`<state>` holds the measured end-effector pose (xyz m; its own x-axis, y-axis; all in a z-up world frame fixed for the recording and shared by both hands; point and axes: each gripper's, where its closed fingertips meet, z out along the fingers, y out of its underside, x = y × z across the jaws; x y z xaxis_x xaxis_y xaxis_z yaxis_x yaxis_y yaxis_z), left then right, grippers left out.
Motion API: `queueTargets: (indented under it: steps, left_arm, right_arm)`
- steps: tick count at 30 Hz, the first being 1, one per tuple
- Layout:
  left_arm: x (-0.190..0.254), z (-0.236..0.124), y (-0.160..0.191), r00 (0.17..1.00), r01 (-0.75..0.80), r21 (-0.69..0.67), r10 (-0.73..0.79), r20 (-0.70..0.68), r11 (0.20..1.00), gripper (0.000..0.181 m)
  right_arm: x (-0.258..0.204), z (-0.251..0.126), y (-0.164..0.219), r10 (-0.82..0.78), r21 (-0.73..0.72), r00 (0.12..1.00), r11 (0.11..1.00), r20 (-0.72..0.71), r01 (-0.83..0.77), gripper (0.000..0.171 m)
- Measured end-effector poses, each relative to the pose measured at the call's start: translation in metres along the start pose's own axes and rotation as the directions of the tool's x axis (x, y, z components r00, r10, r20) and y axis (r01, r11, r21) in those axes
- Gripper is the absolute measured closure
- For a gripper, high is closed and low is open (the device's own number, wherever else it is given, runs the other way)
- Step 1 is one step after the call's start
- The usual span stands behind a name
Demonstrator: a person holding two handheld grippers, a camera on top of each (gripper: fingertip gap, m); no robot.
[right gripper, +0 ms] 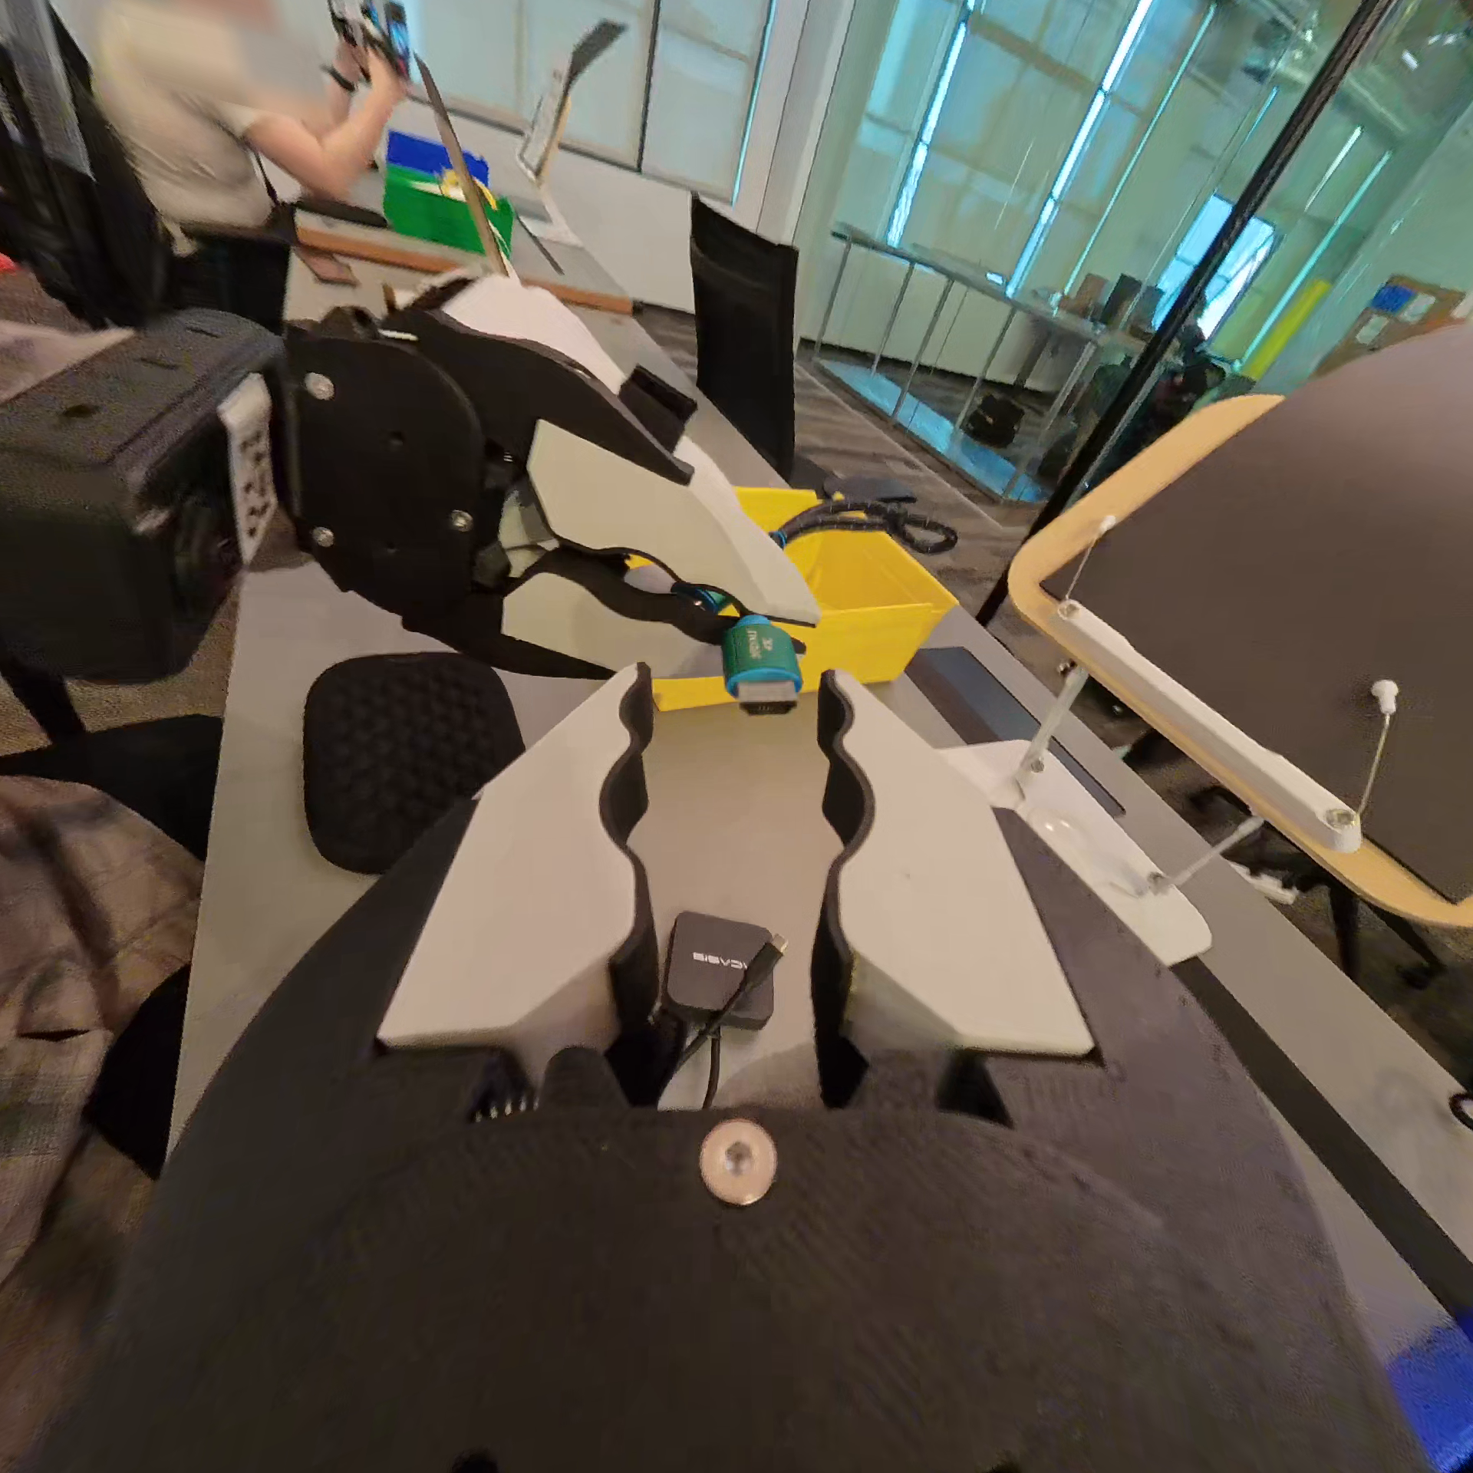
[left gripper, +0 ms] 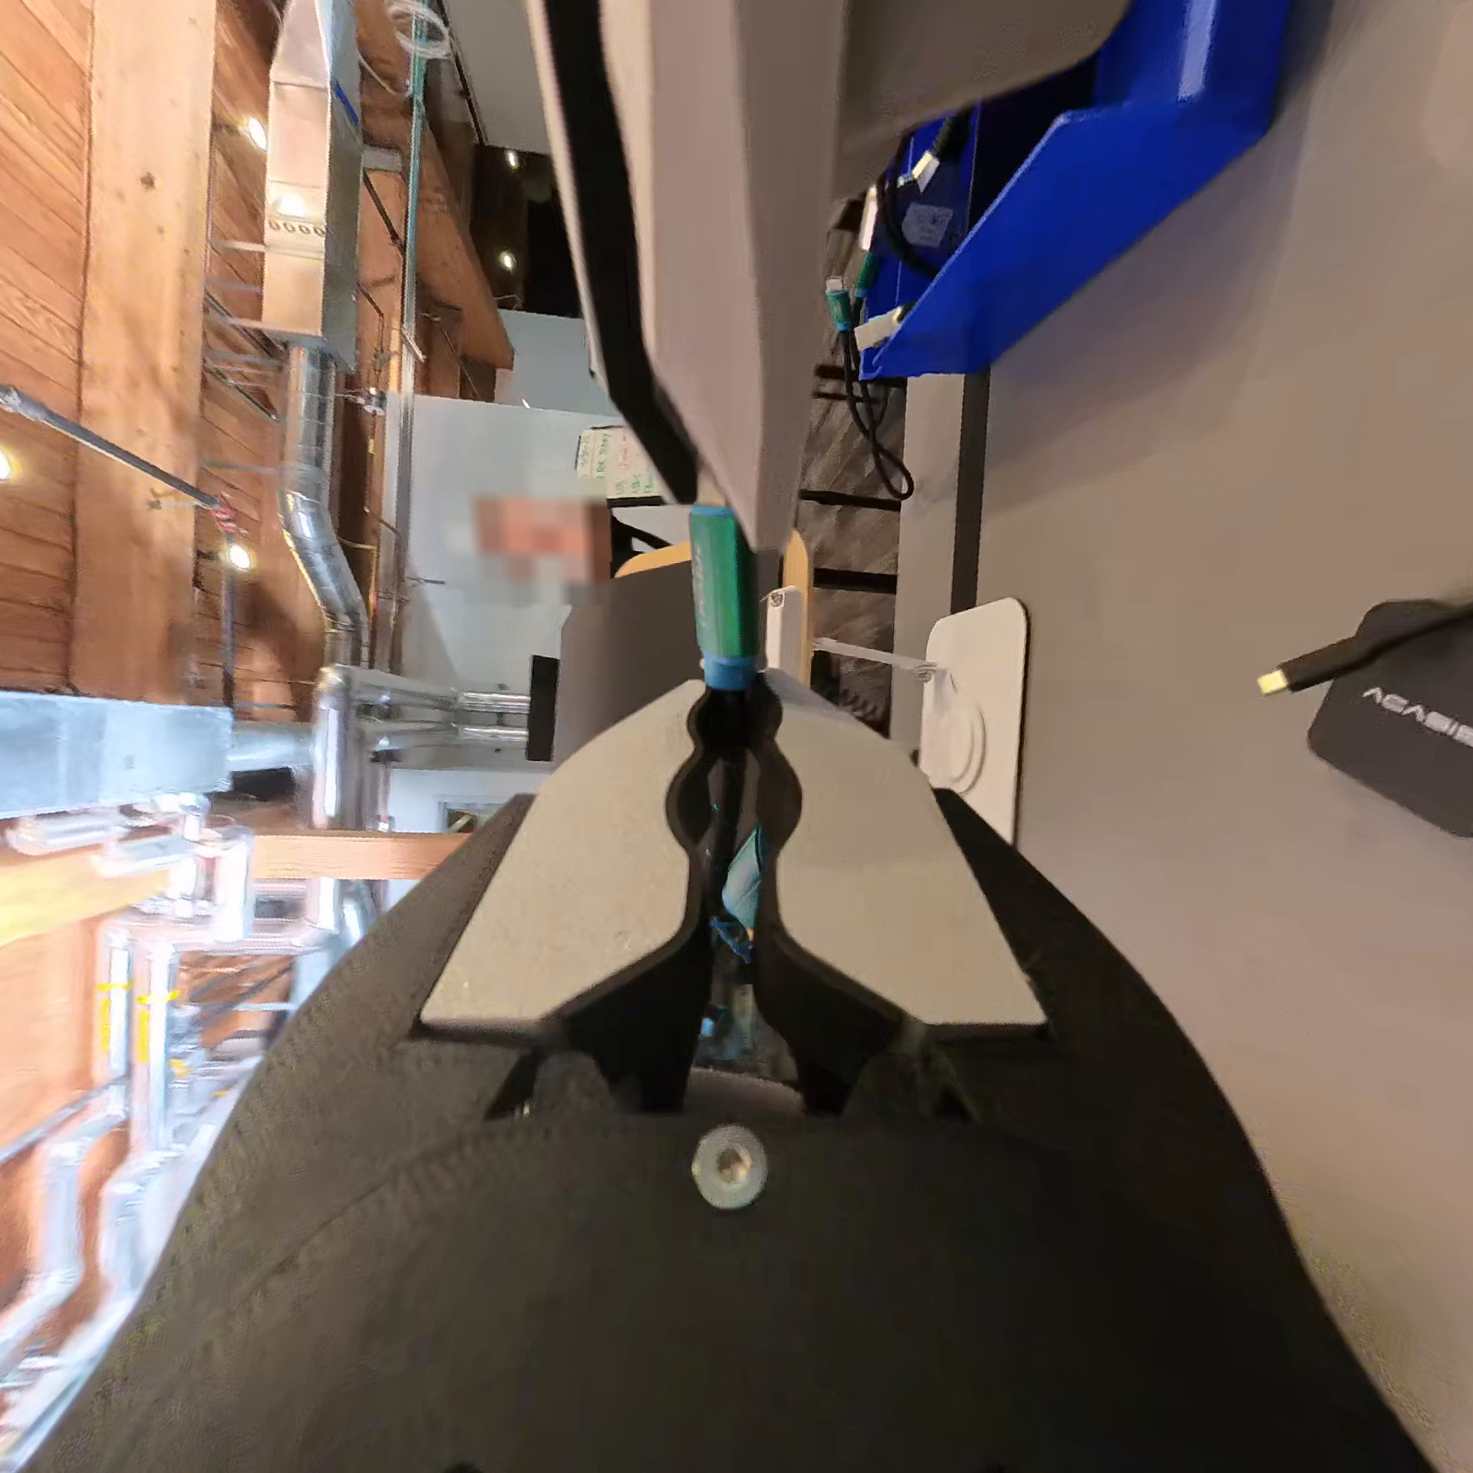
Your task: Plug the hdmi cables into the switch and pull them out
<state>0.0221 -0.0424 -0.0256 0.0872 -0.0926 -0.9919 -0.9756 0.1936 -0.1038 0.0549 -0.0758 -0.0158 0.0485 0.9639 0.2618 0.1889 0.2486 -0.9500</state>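
Clenching the green HDMI plug [right gripper: 759,660] above the grey counter [right gripper: 263,765], the left claw [right gripper: 785,618] is carrying it; the right claw [right gripper: 727,701] is hanging released over the black switch [right gripper: 709,968]. Nothing is plugged in yet, so the task looks barely begun.

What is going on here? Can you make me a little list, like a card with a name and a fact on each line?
left gripper: shut on the cable just behind the green HDMI plug
right gripper: open, holding nothing
plug: in the air, metal tip pointing down, just past the right fingertips
black switch box: lying on the grey table, nothing plugged in that I can see
yellow bin: on the table, more cables inside
blue bin: more cables inside
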Motion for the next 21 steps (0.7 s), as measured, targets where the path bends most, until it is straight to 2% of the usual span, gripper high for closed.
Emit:
queueTargets:
  steps: [3,5,15,19,21]
  left_arm:
    - [-0.001,-0.004,-0.004,0.996,-0.082,-0.013,0.082,0.04,0.997,0.175]
    - [-0.006,-0.007,-0.008,0.992,-0.099,-0.021,0.101,0.081,0.995,0.176]
    - [-0.021,-0.013,-0.017,0.994,-0.071,0.01,0.07,0.08,0.997,0.175]
    - [-0.028,-0.014,-0.021,0.997,-0.03,0.043,0.027,0.067,0.999,0.153]
    - [-0.028,-0.017,-0.022,1.0,0.001,0.064,-0.002,0.018,0.998,0.149]
  right_arm:
    - [0.002,0.009,0.01,-0.023,-0.063,0.999,0.998,-0.038,0.021,0.136]
    - [0.0,0.012,0.007,-0.01,-0.034,0.999,0.999,-0.034,0.009,0.152]
    - [-0.004,0.004,-0.012,0.036,0.134,0.999,0.99,0.03,-0.039,0.153]
    - [-0.002,0.001,-0.012,0.047,0.164,0.998,0.985,0.04,-0.053,0.153]
    - [0.0,0.0,-0.012,0.051,0.174,0.998,0.983,0.037,-0.057,0.153]
